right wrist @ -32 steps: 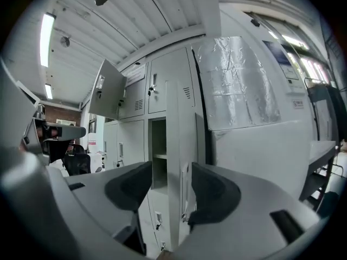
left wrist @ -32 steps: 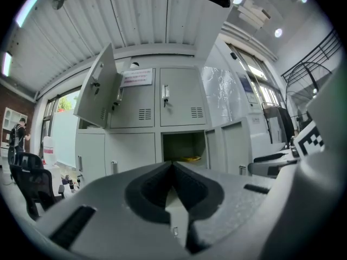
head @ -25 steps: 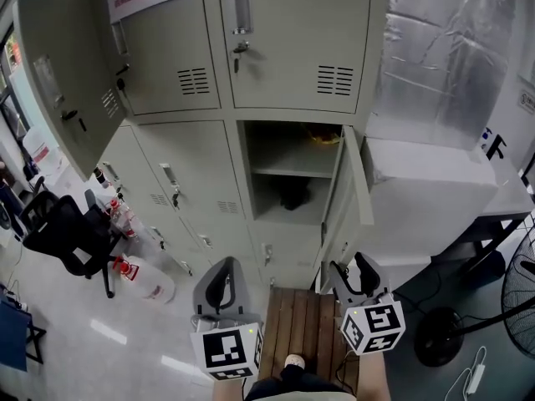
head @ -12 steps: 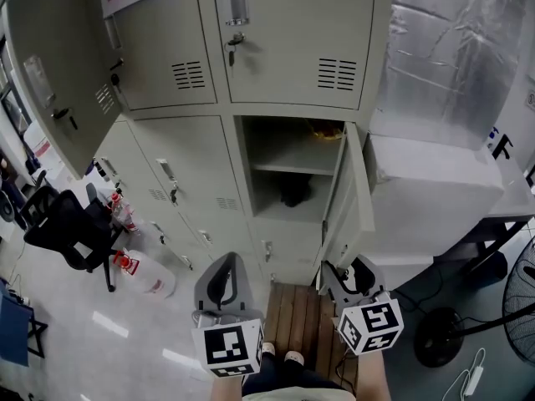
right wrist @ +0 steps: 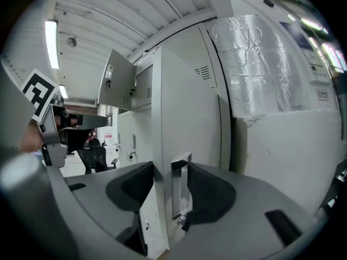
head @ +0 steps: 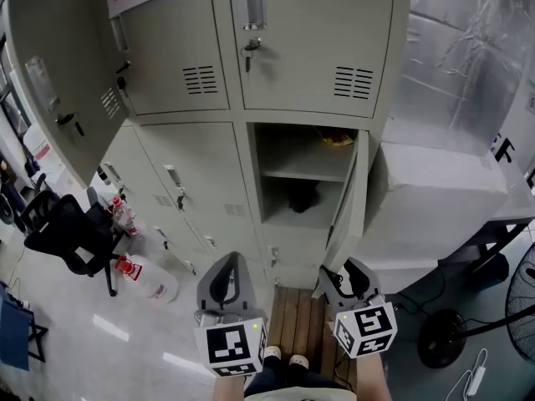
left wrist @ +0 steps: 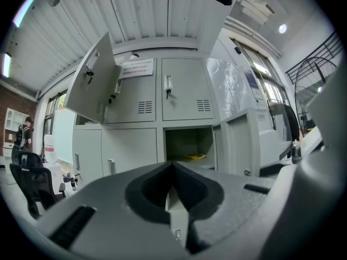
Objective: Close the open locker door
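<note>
The grey locker bank has one lower compartment (head: 301, 182) standing open, its door (head: 351, 199) swung out to the right. In the right gripper view the door's free edge (right wrist: 158, 145) and its handle recess (right wrist: 180, 188) sit between the jaws of my right gripper (right wrist: 169, 167). Those jaws have just been closing but stand open astride the edge. In the head view the right gripper (head: 341, 272) is at the foot of that door. My left gripper (head: 224, 281) hangs shut and empty left of it, pointing at the lockers (left wrist: 172, 166).
An upper locker door (head: 58, 73) hangs open at the top left. A black office chair (head: 67, 236) and bottles (head: 134, 274) stand on the floor at left. Underfoot is a wooden pallet (head: 305, 324). A white cabinet (head: 435, 199) and a floor fan (head: 443, 332) are right of the open door.
Both grippers have moved toward the lockers. The right gripper has come up to the open door's edge, which now lies between its jaws. The door's angle looks unchanged.
</note>
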{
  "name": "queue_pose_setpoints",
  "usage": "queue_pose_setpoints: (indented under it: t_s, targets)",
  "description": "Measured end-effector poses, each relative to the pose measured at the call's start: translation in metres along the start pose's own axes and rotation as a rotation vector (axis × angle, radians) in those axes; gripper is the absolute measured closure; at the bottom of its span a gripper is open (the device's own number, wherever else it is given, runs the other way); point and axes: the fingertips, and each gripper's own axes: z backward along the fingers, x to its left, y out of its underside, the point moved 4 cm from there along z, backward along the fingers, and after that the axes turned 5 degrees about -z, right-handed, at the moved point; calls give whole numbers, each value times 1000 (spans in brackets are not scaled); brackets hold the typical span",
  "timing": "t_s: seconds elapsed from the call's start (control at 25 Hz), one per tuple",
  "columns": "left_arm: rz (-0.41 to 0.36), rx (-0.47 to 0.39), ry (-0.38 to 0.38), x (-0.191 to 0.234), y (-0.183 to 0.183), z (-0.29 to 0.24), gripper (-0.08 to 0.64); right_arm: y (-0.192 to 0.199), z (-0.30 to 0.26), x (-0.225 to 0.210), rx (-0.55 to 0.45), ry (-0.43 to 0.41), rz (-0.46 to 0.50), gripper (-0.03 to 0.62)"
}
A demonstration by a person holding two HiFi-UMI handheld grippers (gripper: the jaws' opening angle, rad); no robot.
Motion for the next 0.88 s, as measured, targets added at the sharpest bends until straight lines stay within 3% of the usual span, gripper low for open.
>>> queue_pose_setpoints:
  t_s: [0.2, 0.44, 0.88]
  targets:
    - [10, 1, -21, 22, 4, -1, 558, 0, -14, 15, 7, -11, -4, 385]
    - [29, 2, -47, 47, 10, -4, 558, 1, -36, 35, 13, -17, -13, 440]
    - [47, 2, -79, 88, 21, -8, 558, -5, -85, 63, 25, -71, 39, 445]
